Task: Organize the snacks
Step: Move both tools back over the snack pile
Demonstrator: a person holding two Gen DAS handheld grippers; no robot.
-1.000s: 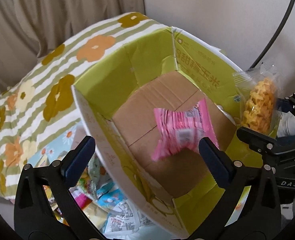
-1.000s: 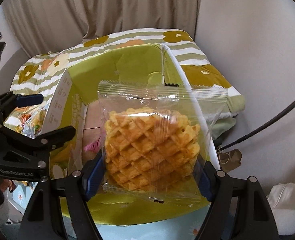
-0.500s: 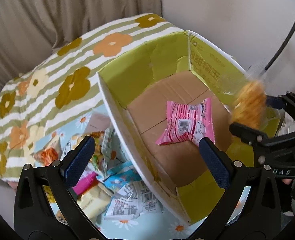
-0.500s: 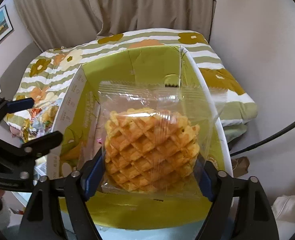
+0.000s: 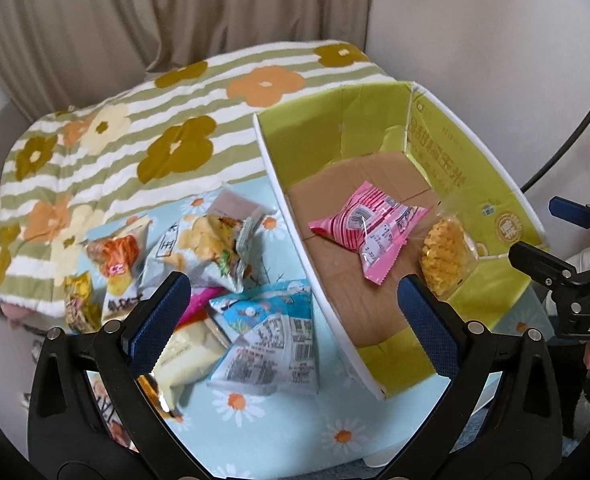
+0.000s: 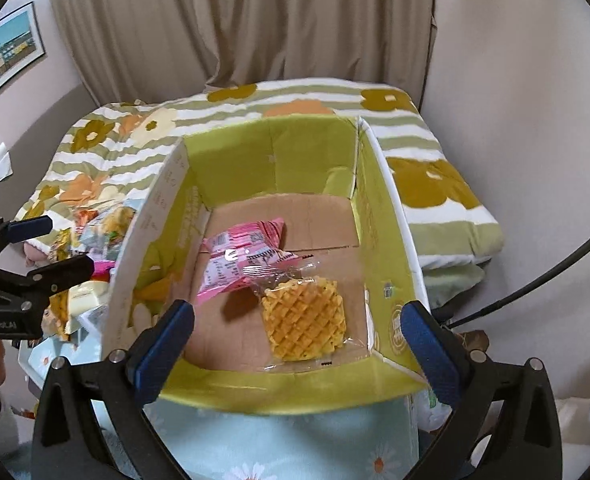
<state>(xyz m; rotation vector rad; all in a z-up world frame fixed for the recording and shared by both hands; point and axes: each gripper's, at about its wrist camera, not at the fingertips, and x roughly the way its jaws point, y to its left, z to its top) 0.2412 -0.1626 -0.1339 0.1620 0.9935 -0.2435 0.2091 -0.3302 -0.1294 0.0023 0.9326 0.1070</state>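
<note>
An open cardboard box [image 5: 279, 192] with a green lining stands on a pale blue daisy cloth. On its brown floor lie a pink striped snack packet [image 5: 369, 226] and a clear-wrapped waffle [image 5: 445, 258]. From the right wrist view, the waffle [image 6: 303, 322] rests flat near the box's front right corner, beside the pink packet [image 6: 243, 256]. My right gripper [image 6: 298, 308] hovers above the box [image 6: 271, 156], its jaws opening with nothing between them. My left gripper [image 5: 293, 286] is open and holds nothing, above the box's left wall. A pile of loose snack packets [image 5: 215, 248] lies left of the box.
A green-and-white striped blanket with flowers [image 5: 135, 136] covers the bed behind the box. Beige curtains [image 6: 255, 20] hang at the back. A wall [image 6: 515, 120] and a black cable [image 6: 535, 288] are to the right. A framed picture [image 6: 7, 52] hangs at the left.
The right jaws opened and the waffle dropped from them onto the box floor. The left gripper drew back left and up, bringing the snack pile into view.
</note>
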